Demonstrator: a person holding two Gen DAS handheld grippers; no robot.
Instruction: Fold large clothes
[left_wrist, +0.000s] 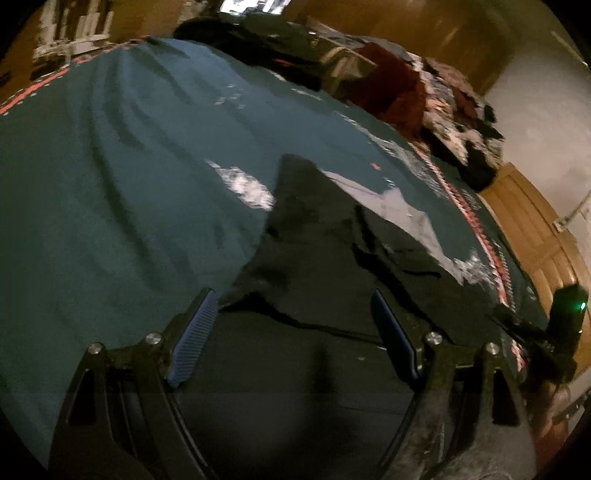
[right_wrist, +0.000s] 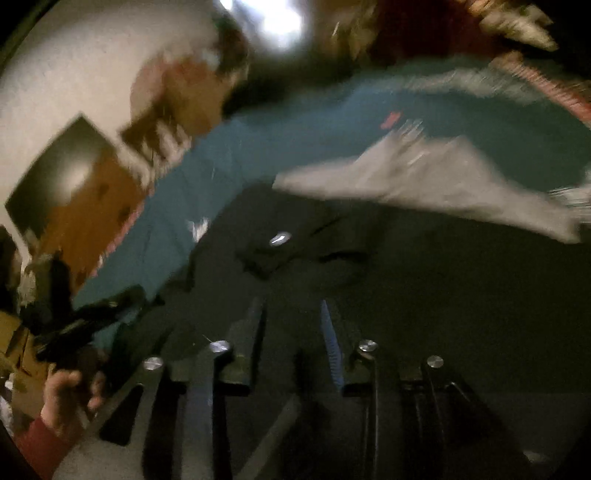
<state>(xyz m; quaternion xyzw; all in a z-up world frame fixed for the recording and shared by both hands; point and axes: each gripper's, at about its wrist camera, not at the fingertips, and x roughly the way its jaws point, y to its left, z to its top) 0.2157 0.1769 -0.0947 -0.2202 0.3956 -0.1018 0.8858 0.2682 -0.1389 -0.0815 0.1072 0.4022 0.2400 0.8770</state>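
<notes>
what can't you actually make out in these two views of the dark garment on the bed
- Dark garment, left wrist view: near part hidden by the left tongs and cut off by the frame's lower edge; type unclear.
- Right wrist view: motion blur smears everything; whether cloth lies between the right tongs cannot be told.
- Small pale mark on the garment: too blurred to read.
- Pile of clothes at the far side: too dim and small to tell items apart.

Right wrist view: smeared by motion blur throughout | black garment (right_wrist: 424, 280): outline lost in darkness, cut off at lower edge | hand (right_wrist: 66, 398): cropped at left edge | left wrist view: heaped items (left_wrist: 443, 110) too blurred to be identified
</notes>
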